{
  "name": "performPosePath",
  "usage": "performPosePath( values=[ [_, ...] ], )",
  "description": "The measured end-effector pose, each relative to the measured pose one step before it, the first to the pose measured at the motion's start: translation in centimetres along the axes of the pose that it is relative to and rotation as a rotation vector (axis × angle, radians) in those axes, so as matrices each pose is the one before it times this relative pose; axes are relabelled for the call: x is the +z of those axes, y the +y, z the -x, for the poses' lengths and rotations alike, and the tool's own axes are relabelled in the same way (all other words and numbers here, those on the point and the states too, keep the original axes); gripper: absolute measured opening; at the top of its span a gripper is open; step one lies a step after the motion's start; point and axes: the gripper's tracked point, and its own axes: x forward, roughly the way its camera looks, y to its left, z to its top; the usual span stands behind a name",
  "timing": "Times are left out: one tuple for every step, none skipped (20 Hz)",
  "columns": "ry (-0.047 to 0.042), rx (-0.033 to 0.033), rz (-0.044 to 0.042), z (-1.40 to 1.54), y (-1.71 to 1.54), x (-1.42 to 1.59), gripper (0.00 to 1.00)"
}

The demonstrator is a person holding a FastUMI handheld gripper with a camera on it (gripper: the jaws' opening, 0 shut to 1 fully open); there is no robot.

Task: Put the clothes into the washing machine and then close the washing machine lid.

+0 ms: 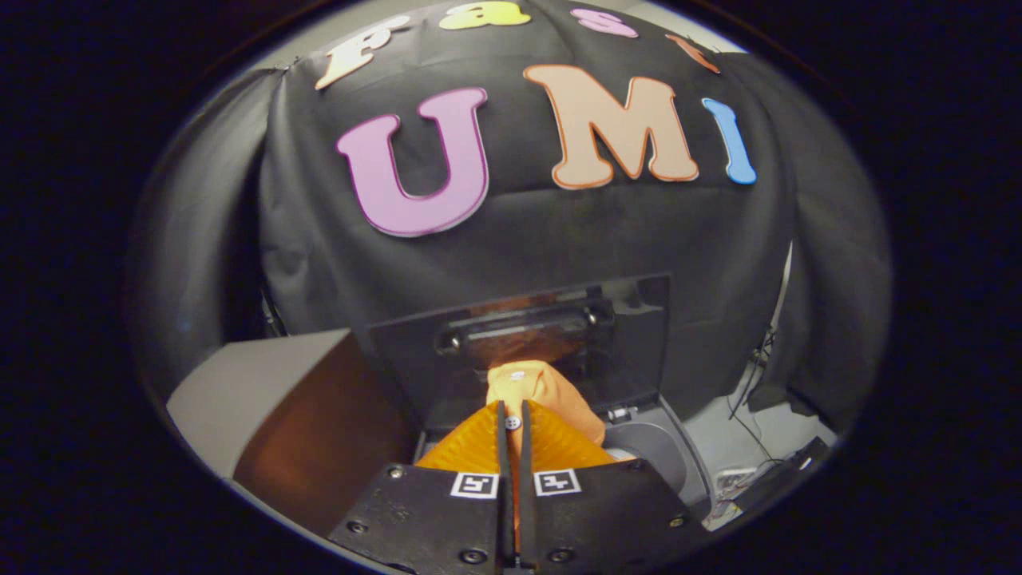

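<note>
My gripper (512, 409) is shut on an orange garment (543, 391), pinching a fold with a small white button between the fingertips. The cloth bunches up just ahead of the fingers and hangs down to their right. Right beyond it the washing machine's dark lid (527, 335) stands raised, with its handle bar facing me and an orange reflection on it. The machine's grey top and round opening (651, 447) lie below and to the right of the fingers, partly hidden by the garment and the gripper.
A brown box-like cabinet with a pale top (271, 407) stands close on the left of the machine. Cables and a dark strip (766, 471) lie on the floor to the right. The booth's black cloth wall hangs behind the lid.
</note>
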Motion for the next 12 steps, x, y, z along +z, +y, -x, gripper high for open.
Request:
performPosePath(
  values=[
    [0.02813, -0.01603, 0.0089, -0.699, -0.762, -1.679, 0.02],
    [0.02675, -0.00679, -0.00028, -0.816, -0.561, -1.659, 0.02],
    [0.02911, -0.00104, -0.00205, -0.609, -0.288, -1.625, 0.03],
    [0.00837, -0.00417, -0.00923, -0.625, -0.206, -1.087, 0.03],
    [0.02091, -0.00129, -0.00982, -0.641, -0.256, -1.048, 0.03],
    [0.00916, -0.00196, -0.01172, -0.554, -0.139, -0.858, 0.03],
    [0.00466, -0.00587, -0.01819, -0.589, -0.233, -0.597, 0.02],
    [0.01197, 0.00418, -0.01691, -0.316, 0.05, -0.745, 0.02],
    [0.01467, 0.001, -0.0057, -0.328, 0.022, -0.67, 0.03],
    [0.01491, -0.00572, 0.01299, -0.67, -0.275, -0.711, 0.03],
    [0.00715, -0.00535, 0.01616, -0.168, -0.041, -0.345, 0.03],
    [0.00488, -0.0007, 0.00836, -0.265, 0.254, -0.541, 0.03]
  ],
)
